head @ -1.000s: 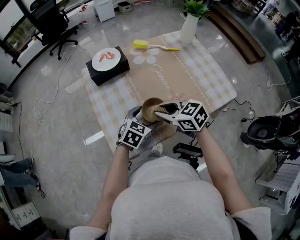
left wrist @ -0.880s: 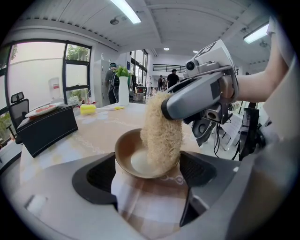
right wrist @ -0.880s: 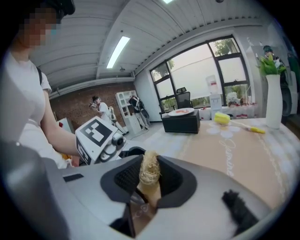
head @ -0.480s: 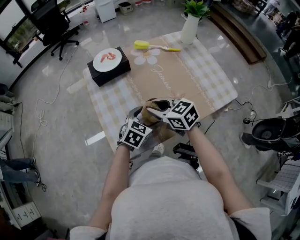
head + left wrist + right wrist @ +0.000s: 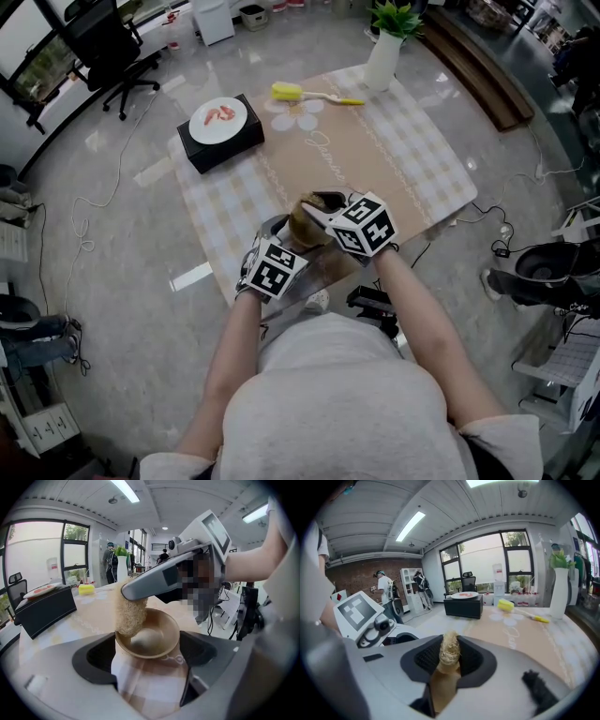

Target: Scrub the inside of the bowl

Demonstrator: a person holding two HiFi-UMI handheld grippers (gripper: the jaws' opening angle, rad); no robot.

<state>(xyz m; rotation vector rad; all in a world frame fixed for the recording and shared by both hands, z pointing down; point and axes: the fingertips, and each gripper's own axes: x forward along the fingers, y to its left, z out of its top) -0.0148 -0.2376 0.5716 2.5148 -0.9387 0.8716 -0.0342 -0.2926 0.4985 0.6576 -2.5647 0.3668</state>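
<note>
"Where's the bowl (image 5: 302,225)?"

"At the near edge of the mat (image 5: 375,159), between the jaws of the left gripper (image 5: 149,644). They stand wide, with the pads against the bowl's sides, so it's gripped."

"And the right gripper (image 5: 449,653)?"

"Its jaws are narrow, pinched on a straw-coloured scrubber (image 5: 130,616). That hangs down into the bowl, against the inner wall."

"Is the bowl resting on the mat?"

"Can't tell from here."

"Anything else?"

"There's a yellow brush (image 5: 286,92) at the mat's far edge and a white vase (image 5: 381,61) at its far right corner. A plate (image 5: 217,120) sits on a black box (image 5: 230,145) at its far left corner."
</note>
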